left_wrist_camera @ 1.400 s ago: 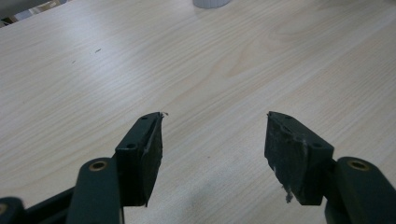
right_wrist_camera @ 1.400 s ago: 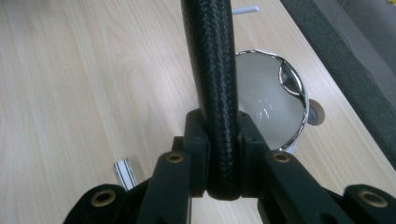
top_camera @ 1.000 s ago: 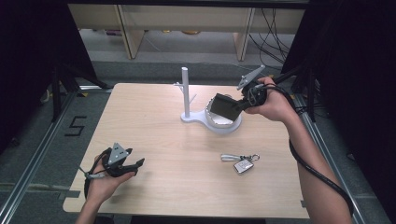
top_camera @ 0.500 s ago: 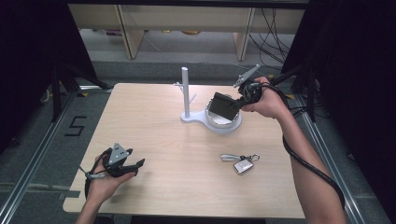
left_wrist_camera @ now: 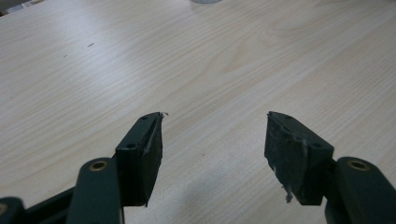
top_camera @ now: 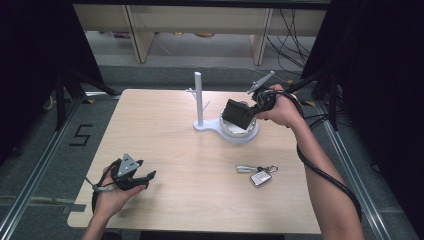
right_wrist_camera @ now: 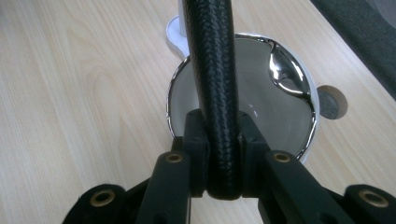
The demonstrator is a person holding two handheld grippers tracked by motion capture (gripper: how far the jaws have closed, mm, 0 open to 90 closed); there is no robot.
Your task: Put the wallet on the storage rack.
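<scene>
Two hand-held grippers: the right hand-held gripper [right_wrist_camera: 219, 154] pinches one black braided-leather wallet [top_camera: 238, 113] over one white stand with a chrome dish [top_camera: 240, 134]. The left hand-held gripper [left_wrist_camera: 212, 140] rests spread on the pale wooden table [top_camera: 165, 125]. One silver key fob [top_camera: 260, 177] lies apart; floor tape reads "5" [top_camera: 80, 135].

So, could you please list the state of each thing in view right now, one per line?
Right gripper: shut on the black band, above the dish.
Black band: clamped between the jaws, held up off the table.
Dish: shiny, lying flat on the white stand's base; nothing seen resting in it.
White stand: upright, pegs bare.
Keys: lying flat on the table, untouched.
Left gripper: open, nothing between its jaws.
Table: wooden.
</scene>
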